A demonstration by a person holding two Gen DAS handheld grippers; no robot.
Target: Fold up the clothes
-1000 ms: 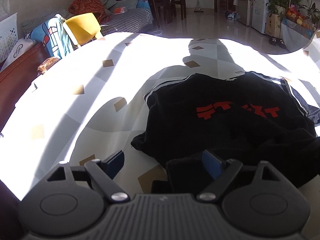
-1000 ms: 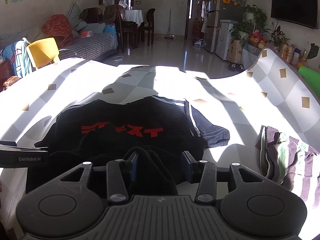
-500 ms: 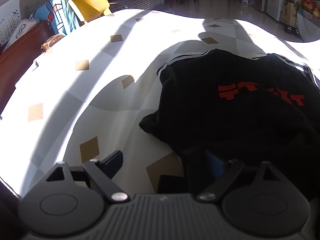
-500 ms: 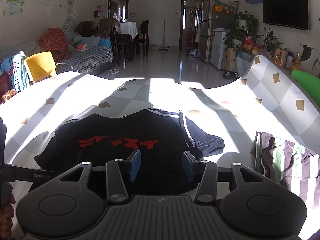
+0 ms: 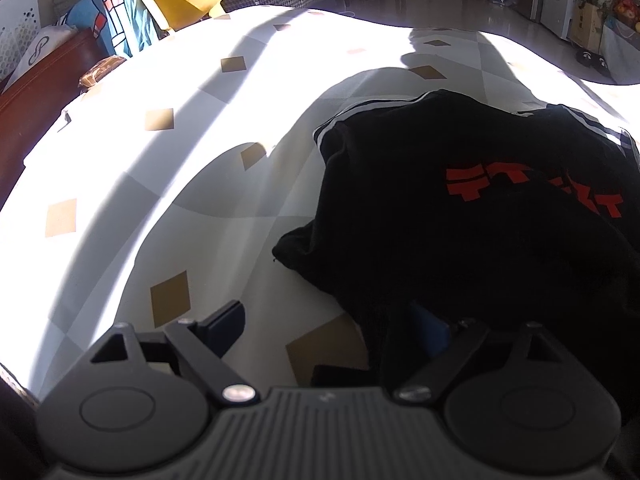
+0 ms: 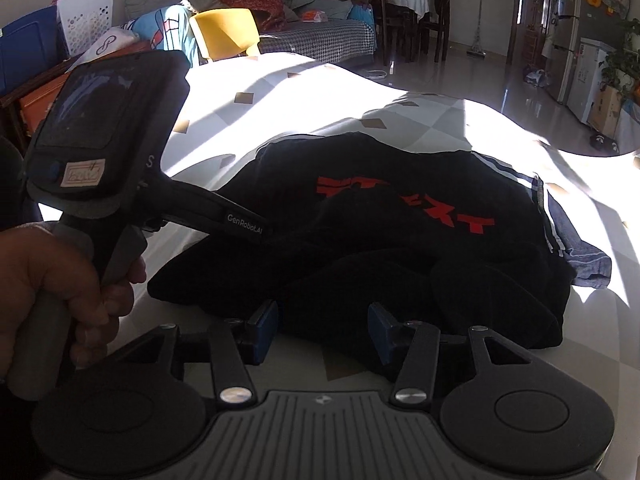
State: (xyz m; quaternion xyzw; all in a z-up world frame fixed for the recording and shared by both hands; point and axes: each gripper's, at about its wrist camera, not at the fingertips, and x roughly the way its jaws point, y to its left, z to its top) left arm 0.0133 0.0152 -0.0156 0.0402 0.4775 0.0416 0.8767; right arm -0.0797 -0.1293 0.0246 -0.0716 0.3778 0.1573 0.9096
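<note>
Both my left gripper (image 5: 332, 330) and right gripper (image 6: 322, 330) have just dropped lower, jaws opening, releasing the bunched black red-lettered sweatshirt (image 6: 400, 240) onto the white diamond-patterned tabletop (image 5: 168, 168), fold laid.

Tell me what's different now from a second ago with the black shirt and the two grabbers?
The right gripper had black cloth bunched between its jaws; it let go, and they are opening, empty, at the near edge of the black shirt. The left gripper moved closer to the shirt, its jaws opening too, and now shows in the right view. The shirt stayed on the checkered tablecloth.
</note>
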